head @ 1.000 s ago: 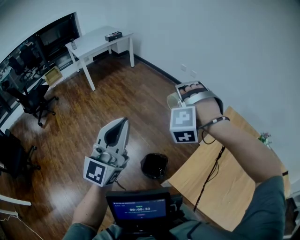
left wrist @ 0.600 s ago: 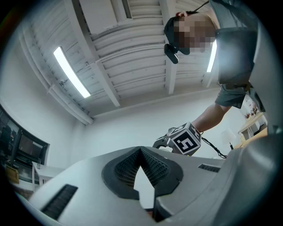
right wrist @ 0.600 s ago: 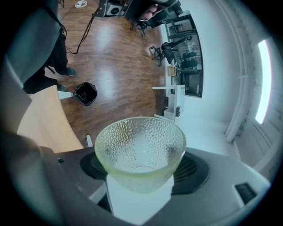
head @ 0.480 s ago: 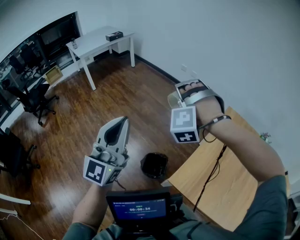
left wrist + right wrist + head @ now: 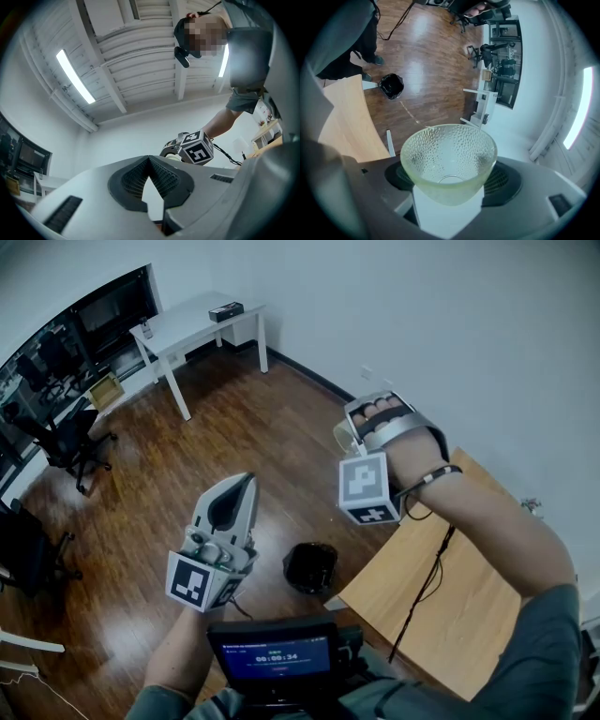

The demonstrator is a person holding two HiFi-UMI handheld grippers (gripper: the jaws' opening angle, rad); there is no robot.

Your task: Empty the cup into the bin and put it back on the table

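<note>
My right gripper (image 5: 377, 418) is raised high over the floor beside the wooden table (image 5: 450, 596), shut on a clear dimpled cup (image 5: 344, 439). In the right gripper view the cup (image 5: 449, 154) lies between the jaws of the right gripper (image 5: 450, 185), its mouth pointing away, and looks empty. The black bin (image 5: 310, 568) stands on the floor by the table's corner, well below the cup; it also shows in the right gripper view as the bin (image 5: 391, 86). My left gripper (image 5: 246, 484) hangs left of the bin, pointing upward, jaws shut and empty (image 5: 149, 158).
A white desk (image 5: 192, 322) with a small dark box stands by the far wall. Office chairs (image 5: 66, 442) are at the left. A small screen (image 5: 272, 654) sits at my chest, and a black cable (image 5: 422, 582) runs across the table.
My right hand has rolled a little with the cup still held; its marker cube has shifted slightly. The left gripper has stayed still.
</note>
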